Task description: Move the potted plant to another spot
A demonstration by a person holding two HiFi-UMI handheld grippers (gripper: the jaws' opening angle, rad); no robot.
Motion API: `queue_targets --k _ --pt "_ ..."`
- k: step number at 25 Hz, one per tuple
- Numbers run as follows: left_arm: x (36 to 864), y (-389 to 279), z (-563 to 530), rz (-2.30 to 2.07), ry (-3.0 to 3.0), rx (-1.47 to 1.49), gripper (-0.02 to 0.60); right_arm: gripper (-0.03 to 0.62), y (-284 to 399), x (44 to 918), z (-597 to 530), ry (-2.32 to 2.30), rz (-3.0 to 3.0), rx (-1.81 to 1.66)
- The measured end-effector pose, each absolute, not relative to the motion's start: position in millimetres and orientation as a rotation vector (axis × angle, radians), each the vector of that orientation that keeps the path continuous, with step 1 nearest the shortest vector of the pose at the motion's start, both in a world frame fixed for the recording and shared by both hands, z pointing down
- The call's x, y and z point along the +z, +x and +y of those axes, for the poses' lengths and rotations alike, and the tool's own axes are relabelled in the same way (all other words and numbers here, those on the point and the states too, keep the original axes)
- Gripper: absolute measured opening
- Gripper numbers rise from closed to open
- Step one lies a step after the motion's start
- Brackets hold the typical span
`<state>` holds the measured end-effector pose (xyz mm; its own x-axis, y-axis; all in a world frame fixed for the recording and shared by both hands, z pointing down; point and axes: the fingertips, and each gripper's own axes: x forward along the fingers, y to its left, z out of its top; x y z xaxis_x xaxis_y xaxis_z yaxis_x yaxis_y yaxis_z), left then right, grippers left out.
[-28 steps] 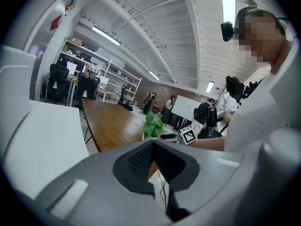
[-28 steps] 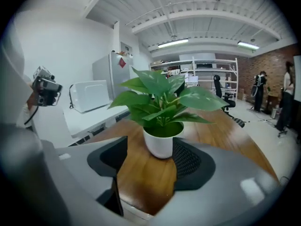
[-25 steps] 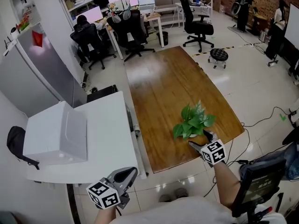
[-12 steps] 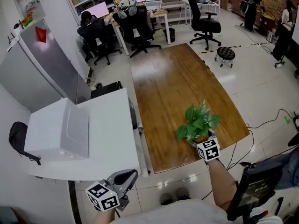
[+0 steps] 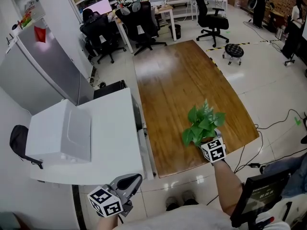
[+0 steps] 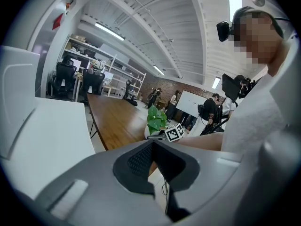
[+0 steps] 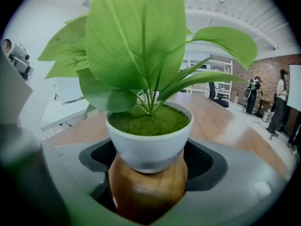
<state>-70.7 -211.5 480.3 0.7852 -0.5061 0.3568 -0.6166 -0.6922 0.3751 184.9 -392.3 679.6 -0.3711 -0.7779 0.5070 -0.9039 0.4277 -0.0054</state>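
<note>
Potted plant [image 5: 204, 123] at near edge of table [image 5: 177, 80], wide tabletop beyond, between closing jaws of right gripper [image 5: 207, 140]

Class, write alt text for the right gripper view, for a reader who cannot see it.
A white pot holding a green leafy plant fills the view, sitting on the wooden table between the jaws of the right gripper, now closing on it. Far behind, blurred, are a brick wall and standing people.

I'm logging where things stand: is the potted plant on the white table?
No, the potted plant stands on the brown wooden table, near its right edge.
</note>
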Motion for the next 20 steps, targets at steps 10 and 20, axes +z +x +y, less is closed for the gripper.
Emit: queue_targets --k 10,20 --pt "481.1 -70.3 -215.2 -0.843 2.494 0.307 -0.006 0.442 183.2 679.2 -392.4 1.407 -2.258 0.380" --pt "479.5 -67.4 -211.7 -0.840 2.497 0.309 -0.006 0.440 186.5 675.1 -386.9 1.406 -2.259 0.368"
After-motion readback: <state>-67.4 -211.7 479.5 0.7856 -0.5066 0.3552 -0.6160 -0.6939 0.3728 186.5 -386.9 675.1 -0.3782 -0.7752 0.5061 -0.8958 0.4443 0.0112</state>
